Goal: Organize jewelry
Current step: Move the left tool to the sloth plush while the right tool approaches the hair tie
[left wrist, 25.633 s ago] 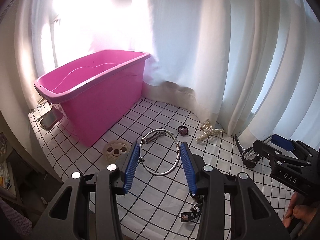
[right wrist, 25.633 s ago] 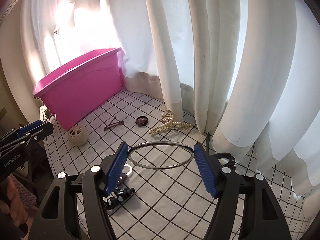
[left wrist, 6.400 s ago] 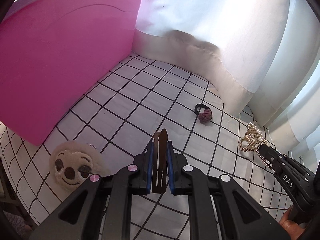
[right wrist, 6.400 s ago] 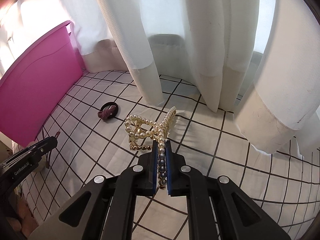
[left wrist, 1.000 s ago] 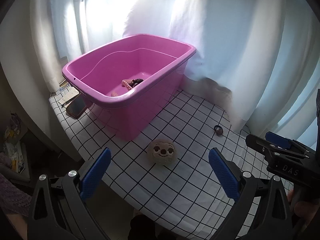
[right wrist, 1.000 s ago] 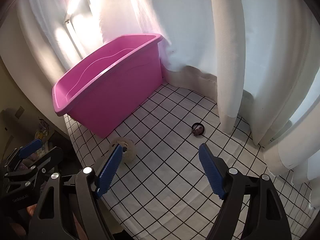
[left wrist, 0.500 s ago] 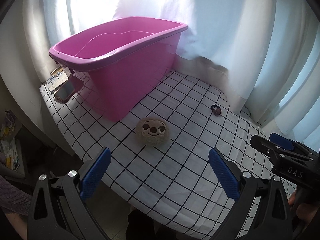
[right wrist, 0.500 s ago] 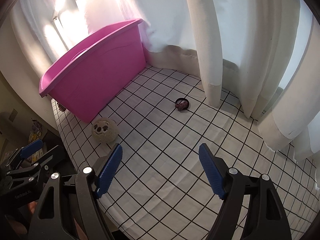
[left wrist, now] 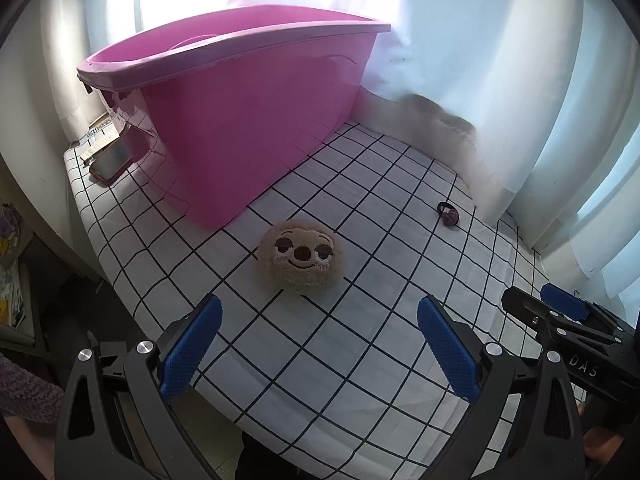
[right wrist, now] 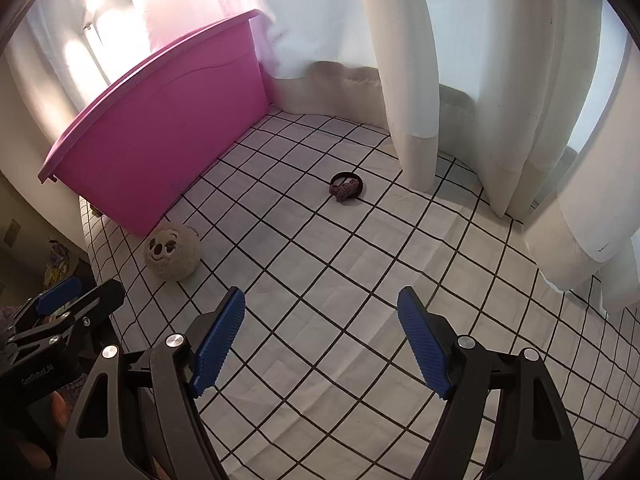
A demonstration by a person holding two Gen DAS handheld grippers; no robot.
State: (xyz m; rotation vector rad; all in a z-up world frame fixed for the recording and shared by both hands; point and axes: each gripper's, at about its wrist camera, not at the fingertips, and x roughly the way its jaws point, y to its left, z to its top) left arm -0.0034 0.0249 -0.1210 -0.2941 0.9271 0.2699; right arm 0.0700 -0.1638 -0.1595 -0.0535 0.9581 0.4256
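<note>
A round plush sloth-face piece (left wrist: 301,257) (right wrist: 172,251) lies on the checked cloth just ahead of my left gripper (left wrist: 318,338), which stands wide open and empty above the table's near edge. A dark hair tie with a mauve knot (left wrist: 448,214) (right wrist: 346,188) lies farther right near the curtain. My right gripper (right wrist: 322,336) is open and empty too, over bare cloth, with the hair tie well ahead of it. The pink tub (left wrist: 256,92) (right wrist: 160,128) stands at the back left; its inside is hidden from here.
White curtains (right wrist: 416,80) hang down to the table along the back and right. A phone (left wrist: 110,160) and a small card lie left of the tub. The table edge (left wrist: 132,312) drops off at the near left. Each gripper shows in the other's view.
Both grippers have come down toward the table, so the plush piece and hair tie look larger and nearer. The tub's inside has dropped out of sight. Both stayed open.
</note>
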